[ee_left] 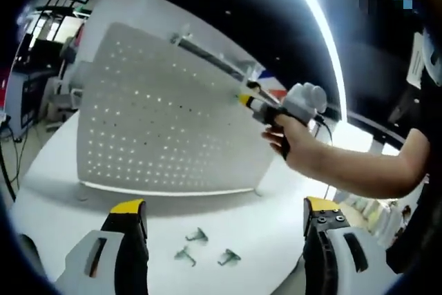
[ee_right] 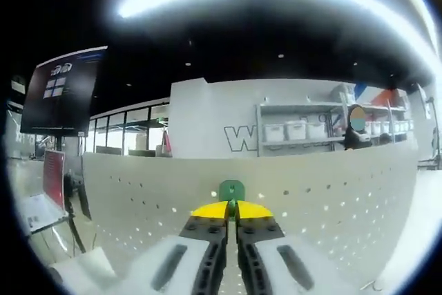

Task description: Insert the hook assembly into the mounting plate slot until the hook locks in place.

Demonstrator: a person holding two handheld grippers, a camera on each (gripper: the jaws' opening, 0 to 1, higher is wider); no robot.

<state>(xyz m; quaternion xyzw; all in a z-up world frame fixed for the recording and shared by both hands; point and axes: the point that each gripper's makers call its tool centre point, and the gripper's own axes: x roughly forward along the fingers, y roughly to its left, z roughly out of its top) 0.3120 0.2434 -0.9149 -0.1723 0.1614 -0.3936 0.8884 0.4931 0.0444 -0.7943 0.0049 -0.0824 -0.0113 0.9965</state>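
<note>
1. Jaws of my left claw [ee_left: 224,222] stand wide apart at the bottom of the left gripper view, holding nothing.
2. Just beyond them, three small grey hooks [ee_left: 206,248] lie loose on the white tabletop [ee_left: 55,170], close to its near edge.
3. Behind the hooks, a white pegboard [ee_left: 159,122] stands upright across the middle of the tabletop, light coming through its rows of holes.
4. My right claw [ee_left: 250,99] is up against the pegboard's upper right corner; my hand [ee_left: 293,139] grips its handle.
5. In the right gripper view, my right claw [ee_right: 233,211] is pressed shut on a green hook [ee_right: 231,190], which pokes out past the yellow tips.
6. The green hook sits against the pegboard [ee_right: 331,198], near its top edge; I cannot tell whether it is seated in a hole.
7. Far beyond the pegboard, shelves [ee_right: 304,129] with white bins stand against a wall.
</note>
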